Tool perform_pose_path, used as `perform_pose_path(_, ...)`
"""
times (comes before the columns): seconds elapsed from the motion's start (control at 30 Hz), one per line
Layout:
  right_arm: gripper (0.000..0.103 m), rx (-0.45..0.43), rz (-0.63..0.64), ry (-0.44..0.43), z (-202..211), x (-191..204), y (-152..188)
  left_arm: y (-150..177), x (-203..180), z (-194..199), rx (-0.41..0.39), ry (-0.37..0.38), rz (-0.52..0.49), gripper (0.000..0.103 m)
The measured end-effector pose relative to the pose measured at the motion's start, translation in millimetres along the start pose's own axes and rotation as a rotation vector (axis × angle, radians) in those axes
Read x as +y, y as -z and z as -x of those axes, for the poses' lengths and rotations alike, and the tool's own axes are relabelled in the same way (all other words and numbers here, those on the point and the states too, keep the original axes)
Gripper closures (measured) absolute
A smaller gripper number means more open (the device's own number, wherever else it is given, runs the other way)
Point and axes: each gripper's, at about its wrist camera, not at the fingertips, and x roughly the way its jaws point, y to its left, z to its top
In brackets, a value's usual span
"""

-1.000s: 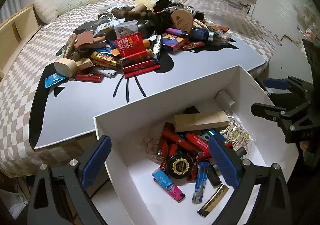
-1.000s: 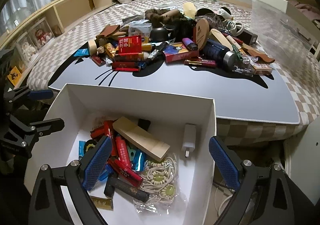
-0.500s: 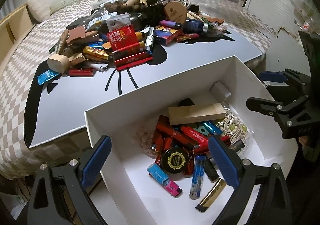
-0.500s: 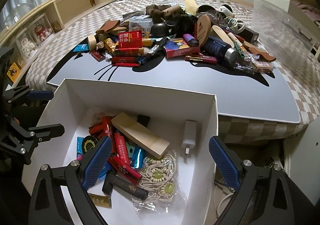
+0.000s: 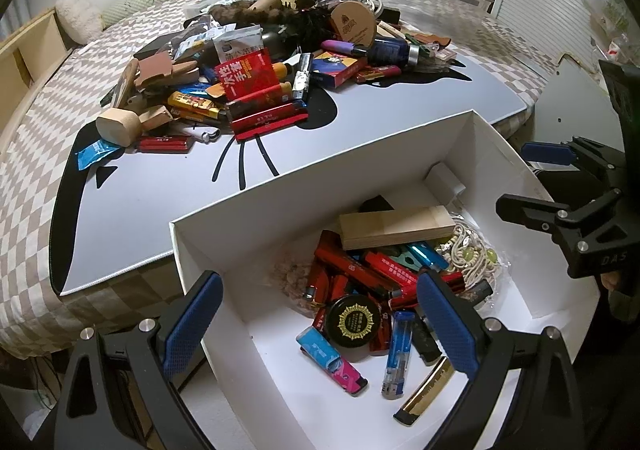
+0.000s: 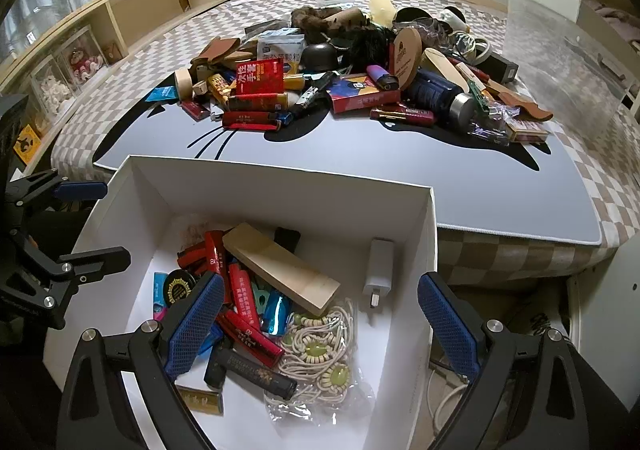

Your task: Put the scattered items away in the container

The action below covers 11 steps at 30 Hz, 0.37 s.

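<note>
Both claws hang wide and empty over the white box point(image 5: 280, 194), the left claw point(image 5: 320, 314) having eased closer above the lighters and wooden block point(image 6: 280, 270) already inside. Ahead of the right claw point(image 6: 320, 322), the scattered pile point(image 6: 340, 82) sits untouched on the bed's grey mat point(image 6: 360, 170); much tidying apparently remains.

You have a matt white cardboard box point(image 6: 280, 186) holding a pale bare-wood block point(image 6: 280, 268), glossy plastic lighters point(image 5: 396, 354) and a crinkly clear bag point(image 6: 320, 366), while the far grey mat point(image 6: 400, 174) looks smooth on checked cloth bedding point(image 6: 500, 258), and your finger pads point(image 5: 194, 324) are rough blue.
</note>
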Motion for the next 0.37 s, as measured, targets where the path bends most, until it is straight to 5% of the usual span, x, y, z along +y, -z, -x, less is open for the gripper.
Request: perform_pose_path(0.37, 0.006, 0.002, -0.002, 0.002, -0.6, -1.2, 0.4, -0.4, 1.9, 0.9, -0.014, -0.005, 0.004, 0.005)
